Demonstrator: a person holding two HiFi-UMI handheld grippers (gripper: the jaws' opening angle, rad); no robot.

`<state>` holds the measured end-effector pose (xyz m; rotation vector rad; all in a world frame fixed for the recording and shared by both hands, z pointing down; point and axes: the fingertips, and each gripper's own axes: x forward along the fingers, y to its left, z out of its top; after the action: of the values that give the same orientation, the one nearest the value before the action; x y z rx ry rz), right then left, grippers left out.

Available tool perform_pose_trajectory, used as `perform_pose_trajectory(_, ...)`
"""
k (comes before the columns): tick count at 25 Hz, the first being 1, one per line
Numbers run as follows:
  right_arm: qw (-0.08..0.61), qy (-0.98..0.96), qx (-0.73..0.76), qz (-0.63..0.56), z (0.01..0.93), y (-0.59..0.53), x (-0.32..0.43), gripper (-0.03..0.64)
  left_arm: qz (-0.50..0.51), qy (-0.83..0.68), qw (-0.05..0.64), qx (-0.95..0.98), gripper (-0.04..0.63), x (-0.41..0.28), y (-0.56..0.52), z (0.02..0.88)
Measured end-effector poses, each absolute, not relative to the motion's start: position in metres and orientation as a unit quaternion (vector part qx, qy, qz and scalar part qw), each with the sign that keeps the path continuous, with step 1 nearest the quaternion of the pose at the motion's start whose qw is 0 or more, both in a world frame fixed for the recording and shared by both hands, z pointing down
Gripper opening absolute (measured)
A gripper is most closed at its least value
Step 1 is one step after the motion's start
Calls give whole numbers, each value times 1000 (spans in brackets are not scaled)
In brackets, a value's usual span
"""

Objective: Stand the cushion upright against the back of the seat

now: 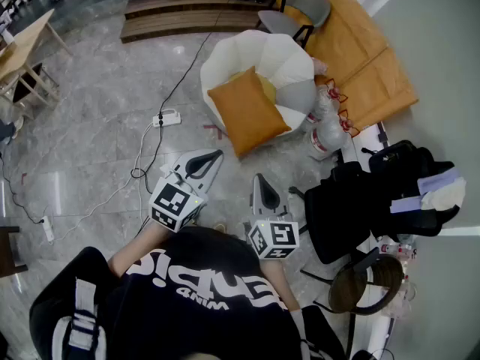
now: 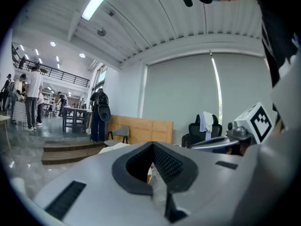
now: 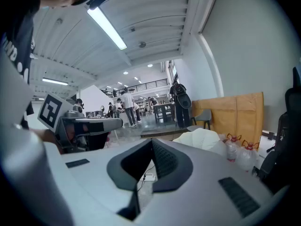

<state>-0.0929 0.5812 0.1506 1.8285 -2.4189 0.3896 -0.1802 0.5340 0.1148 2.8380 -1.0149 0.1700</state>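
Note:
The orange cushion (image 1: pixel 246 111) leans tilted against the front of the white petal-shaped seat (image 1: pixel 279 57), its lower corner near the floor. Both grippers are held low in front of the person, short of the cushion, pointing toward it. My left gripper (image 1: pixel 216 156) is shut with nothing in it. To its right, my right gripper (image 1: pixel 258 179) is also shut and empty. In the left gripper view the shut jaws (image 2: pixel 153 160) leave a slit that shows a sliver of orange. The right gripper view looks over its shut jaws (image 3: pixel 149 159) to the white seat (image 3: pixel 202 137).
A white power strip (image 1: pixel 166 117) with trailing cables lies on the marble floor left of the seat. Plastic water bottles (image 1: pixel 327 123) stand at the seat's right. A black office chair (image 1: pixel 375 201) draped with clothes is at the right, and wooden steps (image 1: pixel 187 17) lie beyond.

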Motion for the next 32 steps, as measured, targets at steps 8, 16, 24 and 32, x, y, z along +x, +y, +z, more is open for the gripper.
perform_pose_trajectory(8, 41, -788, 601, 125, 151, 581, -93, 21, 59, -330, 55, 941, 9, -184, 534, 119)
perform_pose_trajectory(16, 42, -785, 605, 127, 152, 581, -107, 21, 56, -328, 54, 942, 9, -196, 530, 116)
perform_pose_trajectory(24, 6, -775, 626, 87, 135, 584, -109, 21, 56, -304, 59, 949, 9, -212, 528, 128)
perform_pose_trajectory(32, 6, -749, 656, 90, 139, 577, -91, 21, 62, -292, 71, 952, 9, -212, 514, 139)
